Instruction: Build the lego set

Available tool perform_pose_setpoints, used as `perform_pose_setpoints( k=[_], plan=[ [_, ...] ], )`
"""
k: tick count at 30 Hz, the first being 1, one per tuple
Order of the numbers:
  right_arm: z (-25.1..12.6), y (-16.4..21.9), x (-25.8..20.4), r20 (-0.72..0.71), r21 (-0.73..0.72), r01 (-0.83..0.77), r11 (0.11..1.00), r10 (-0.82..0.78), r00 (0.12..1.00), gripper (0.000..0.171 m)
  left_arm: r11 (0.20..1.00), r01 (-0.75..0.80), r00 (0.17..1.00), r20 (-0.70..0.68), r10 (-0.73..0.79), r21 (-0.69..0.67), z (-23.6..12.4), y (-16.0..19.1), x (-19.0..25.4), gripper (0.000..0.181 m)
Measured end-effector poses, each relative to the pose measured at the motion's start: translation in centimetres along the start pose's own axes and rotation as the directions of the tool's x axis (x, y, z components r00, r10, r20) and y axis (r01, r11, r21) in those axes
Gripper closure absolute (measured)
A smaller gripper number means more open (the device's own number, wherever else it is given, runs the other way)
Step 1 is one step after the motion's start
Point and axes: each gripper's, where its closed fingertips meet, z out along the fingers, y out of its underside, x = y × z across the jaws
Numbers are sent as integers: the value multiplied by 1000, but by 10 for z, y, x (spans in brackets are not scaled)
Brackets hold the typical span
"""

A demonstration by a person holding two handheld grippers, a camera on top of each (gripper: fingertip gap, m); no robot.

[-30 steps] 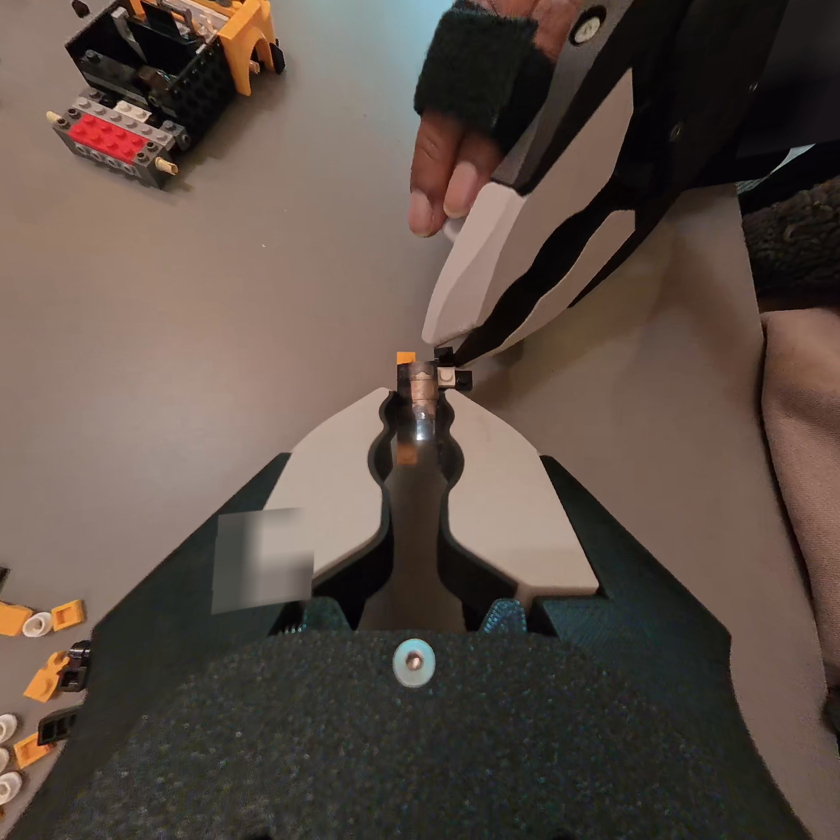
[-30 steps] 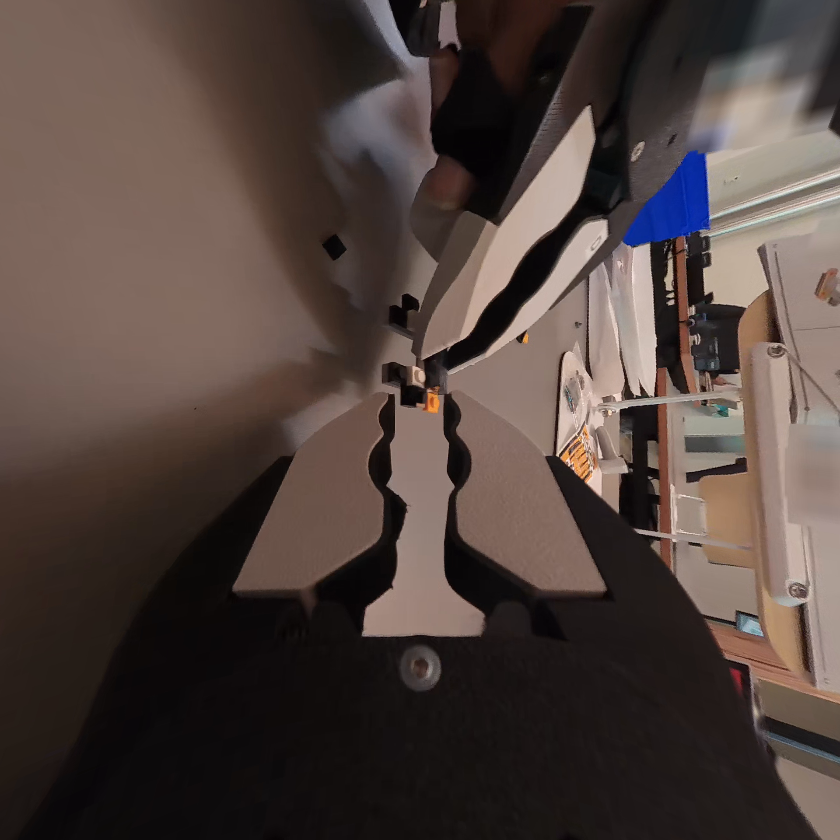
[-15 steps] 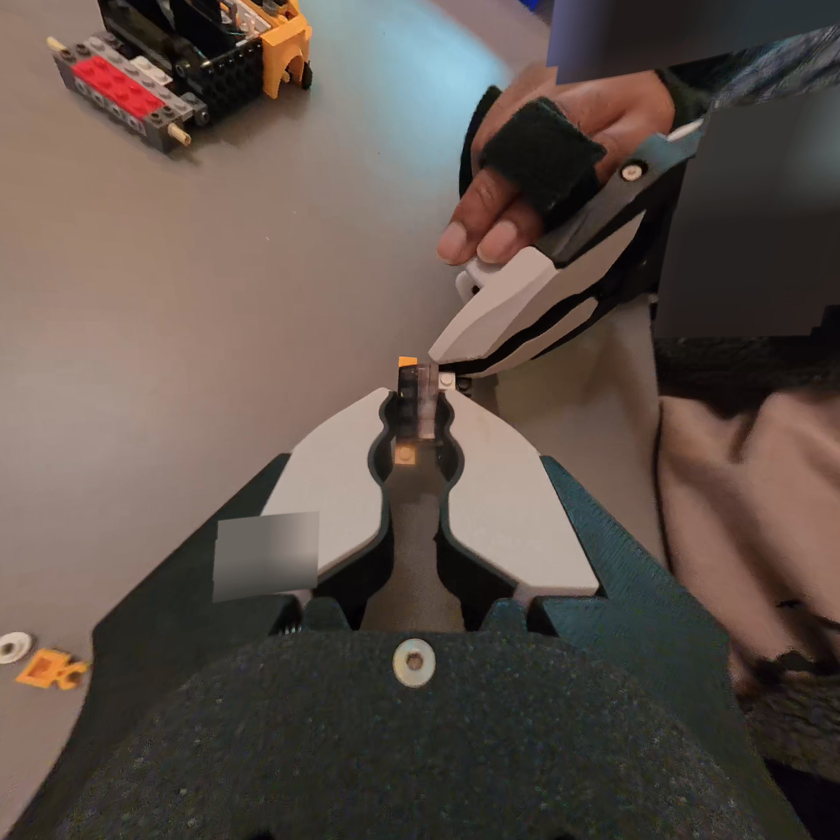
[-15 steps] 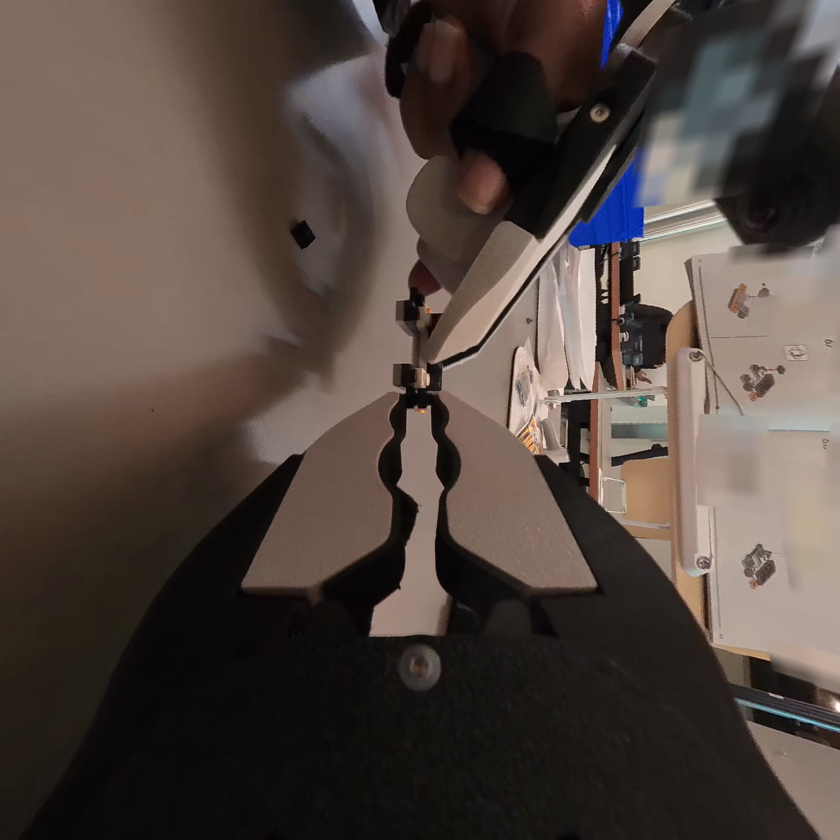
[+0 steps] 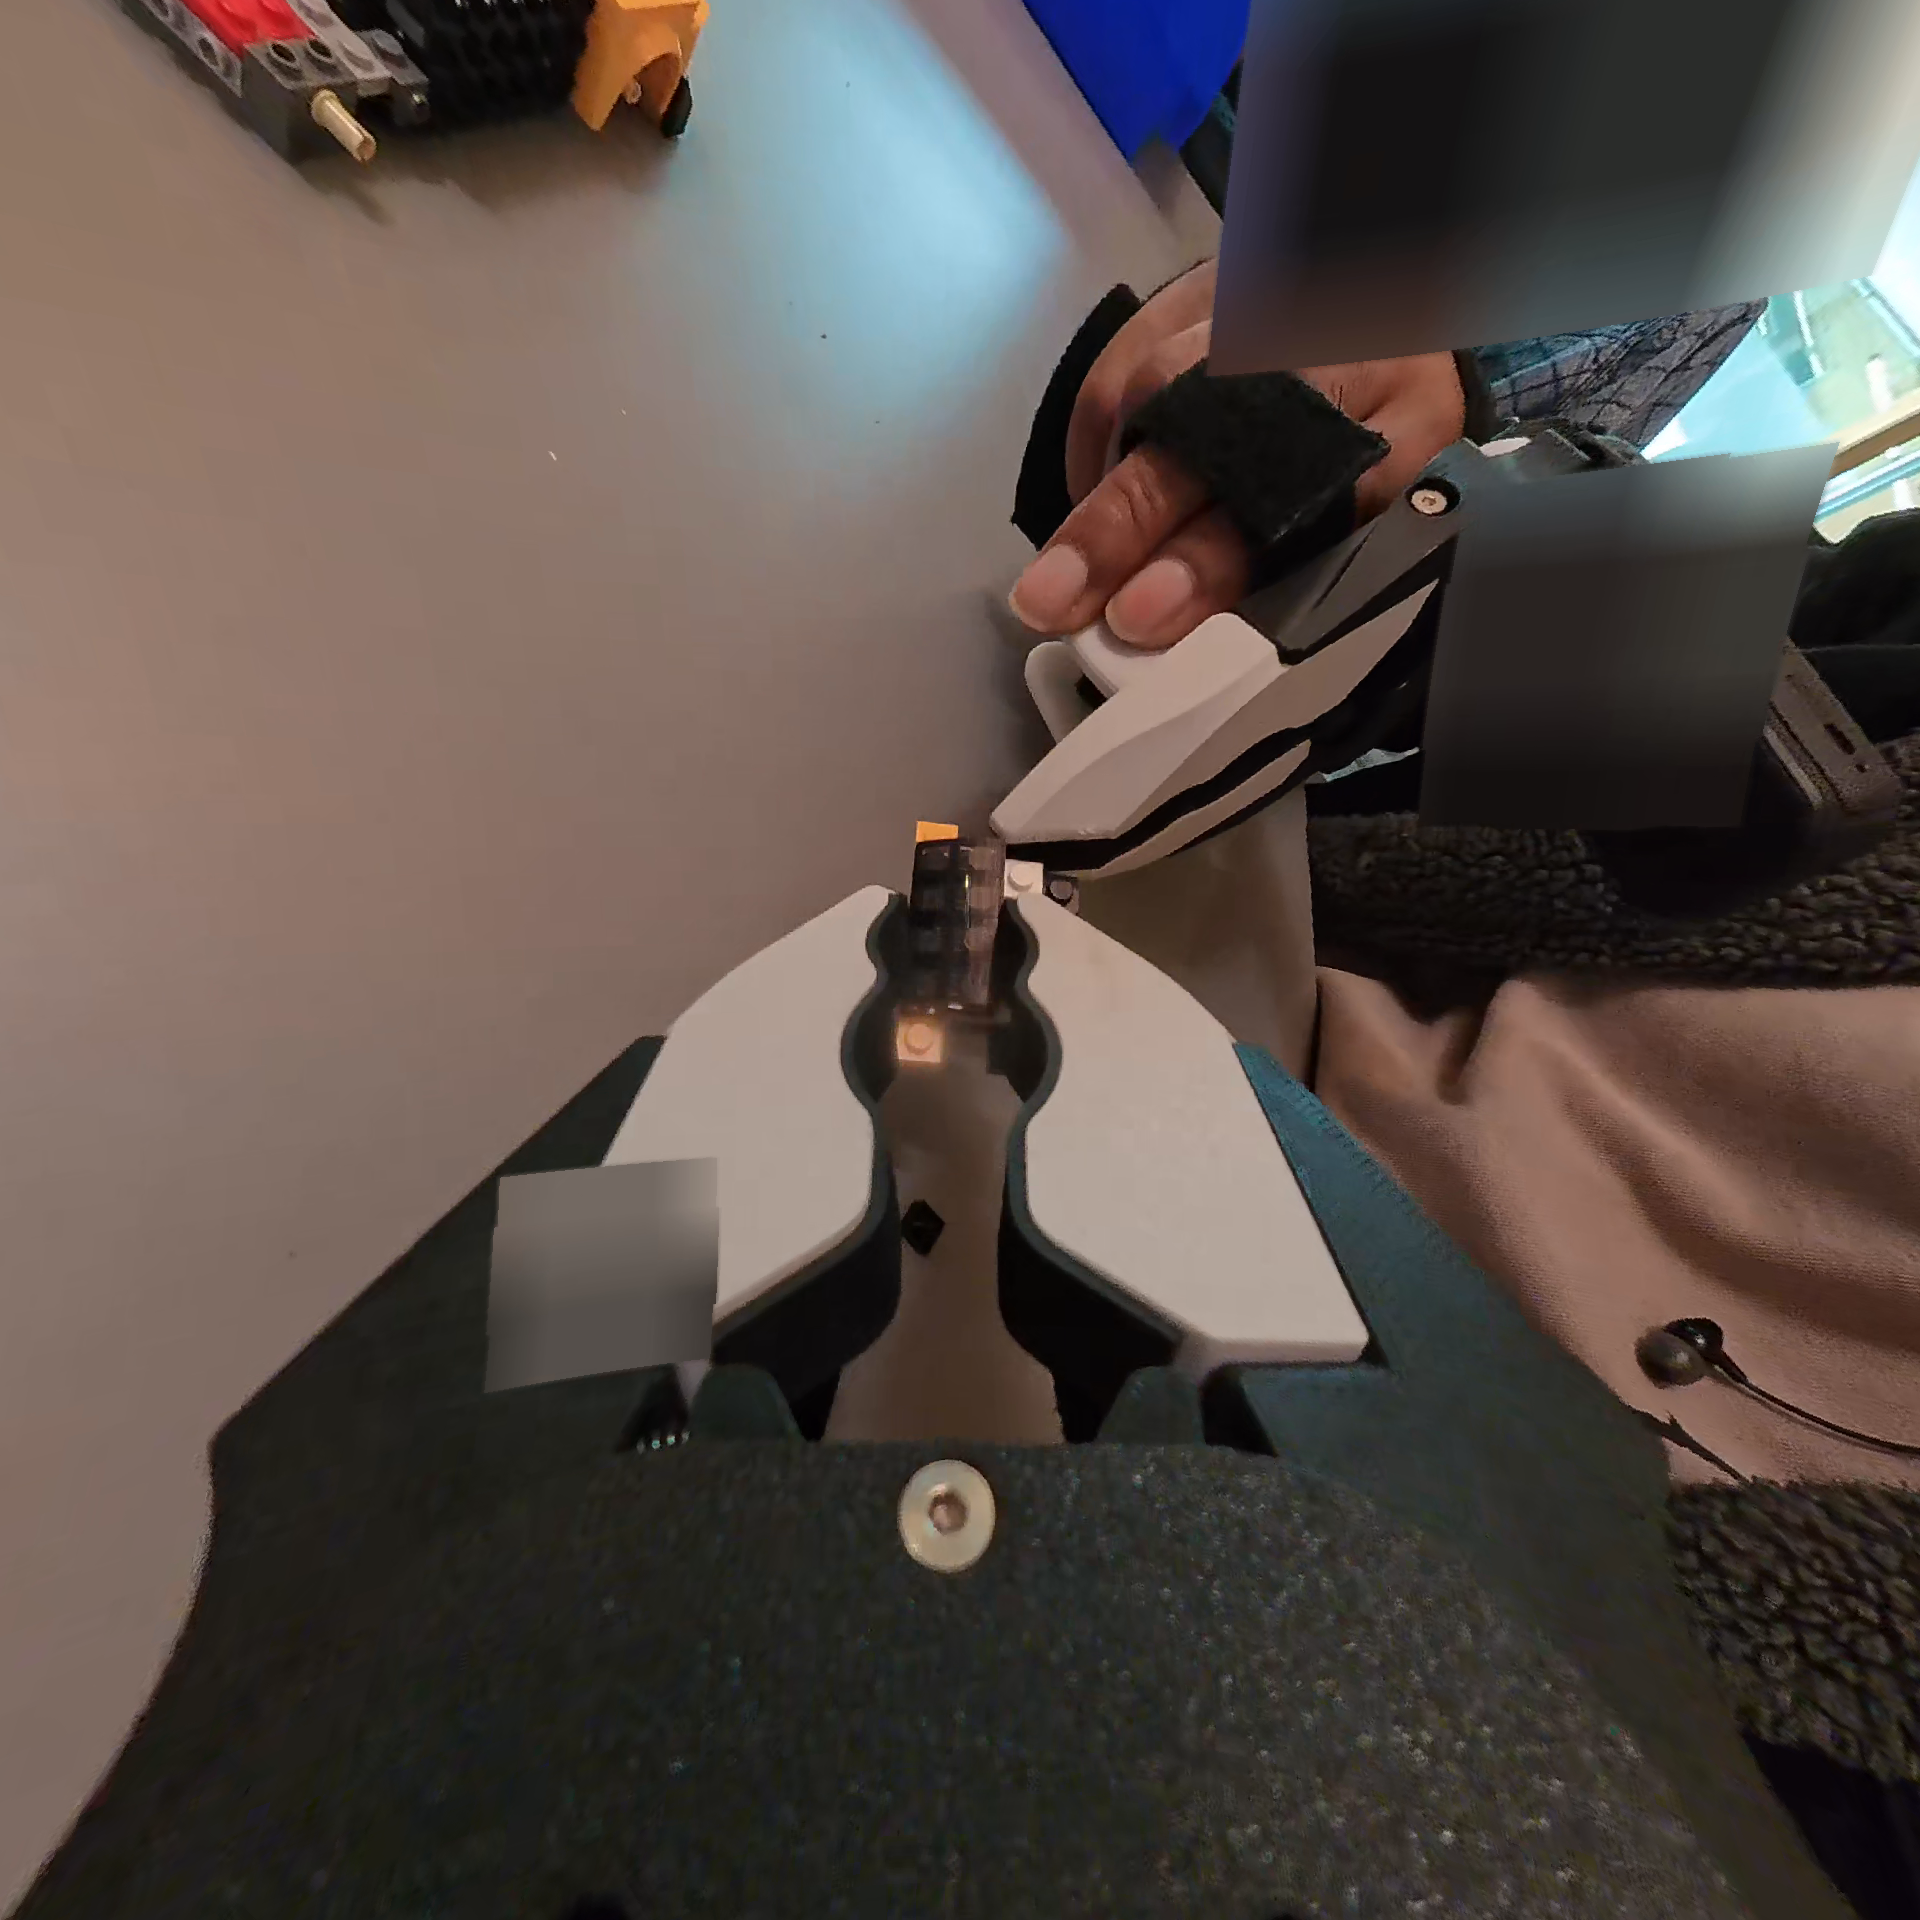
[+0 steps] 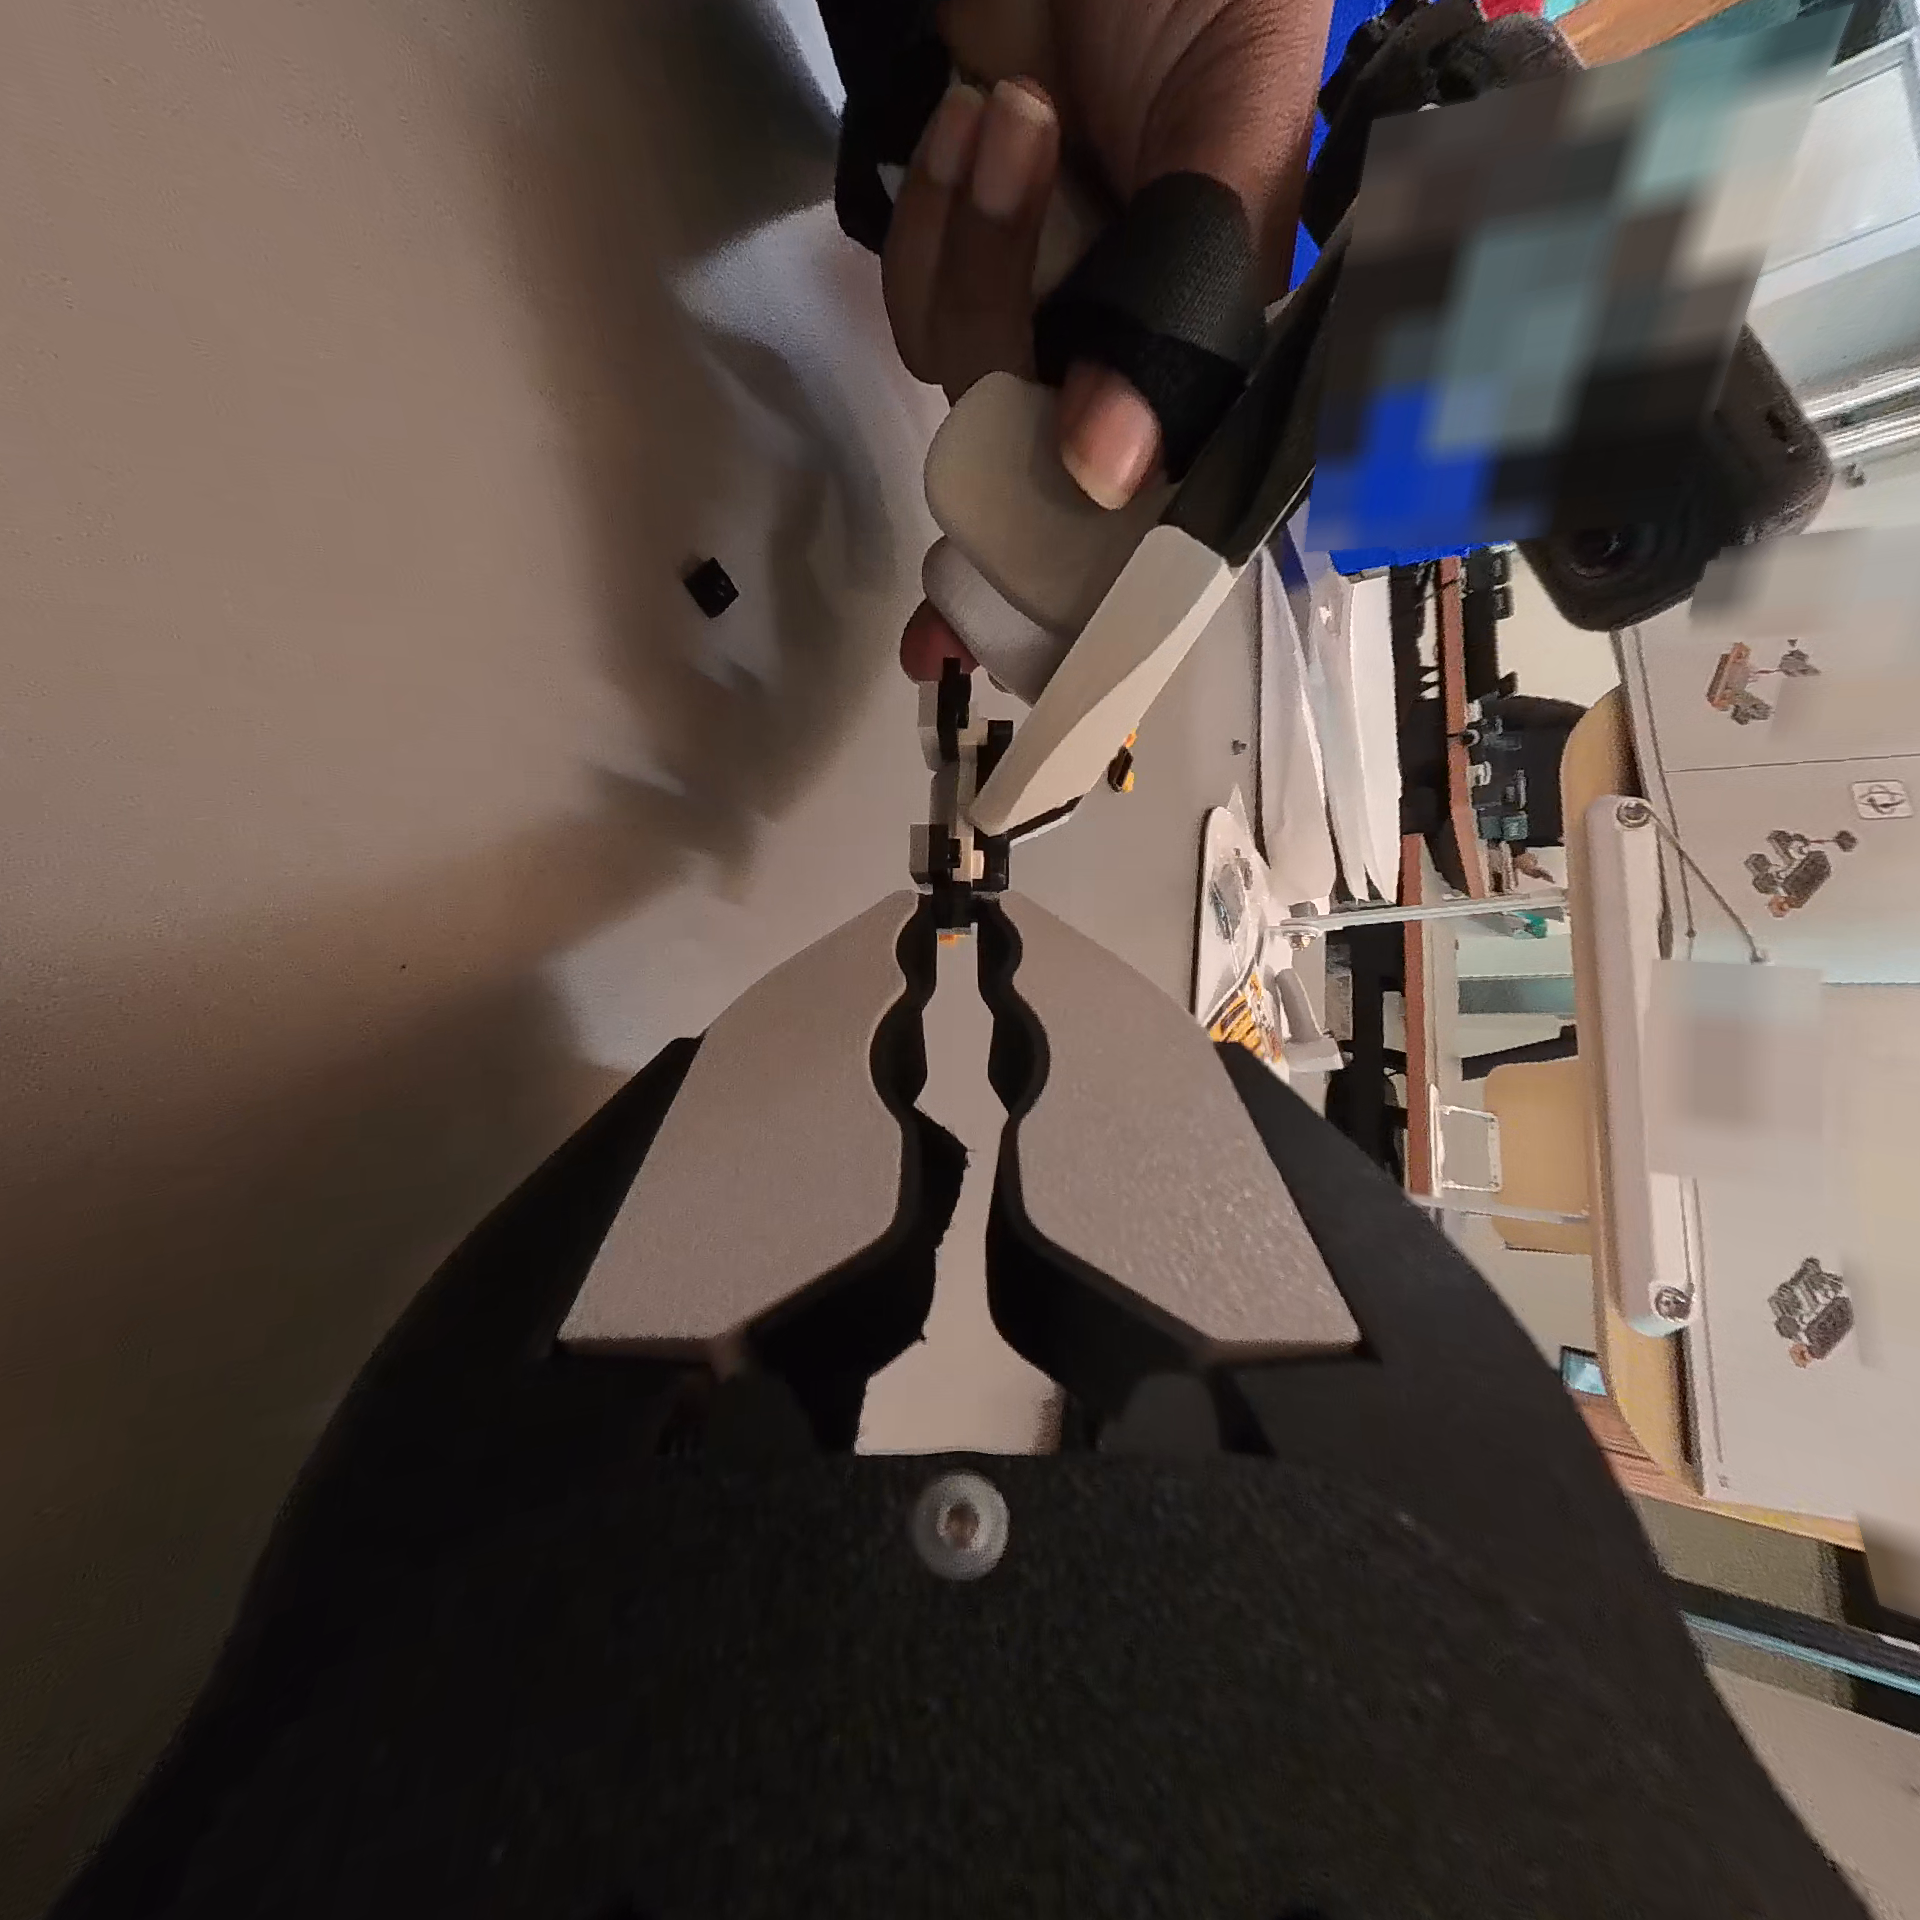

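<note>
My left gripper (image 5: pixel 951 899) is shut on a small lego sub-assembly (image 5: pixel 951 935) of black, clear and orange parts, held above the grey table (image 5: pixel 416 623). My right gripper (image 6: pixel 958 902) is shut on the black-and-white end of the same sub-assembly (image 6: pixel 956 862). In the left wrist view the right gripper (image 5: pixel 1039 847) comes in from the upper right, its tip at the white stud piece on the sub-assembly's side. In the right wrist view the left gripper (image 6: pixel 987 816) comes down from above. The partly built black, orange and red lego vehicle (image 5: pixel 436 62) sits far off at the top left.
A single small black piece (image 5: pixel 923 1231) lies on the table under the left gripper; it also shows in the right wrist view (image 6: pixel 713 587). The table edge and the person's jacket (image 5: pixel 1558 1143) are close on the right. Instruction sheets (image 6: pixel 1808 883) hang beyond the table. The tips of both grippers are at nearly the same place.
Both grippers have lifted and tilted with the sub-assembly between them. The vehicle has slid toward the top edge of the left view, and the loose pieces at lower left are gone from view. The right jaws have narrowed.
</note>
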Motion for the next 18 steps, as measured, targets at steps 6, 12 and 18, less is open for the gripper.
perform_pose_setpoints(
  k=[6, 12, 18],
  plan=[
    [1, 0, -3, 28, -1, -38, 999, 38, 999, 164, 1000, 28, 1000, -8, -28, -2, 2, 2, -2, 165],
    [-2, -1, 12, -35, 36, -80, 996, 82, 996, 161, 996, 54, 996, -71, -49, 74, -4, -9, 3, 165],
    [-7, -1, 18, -36, 58, -141, 988, 144, 989, 149, 987, 97, 987, -138, -79, 128, -10, -16, 7, 166]
  ],
)
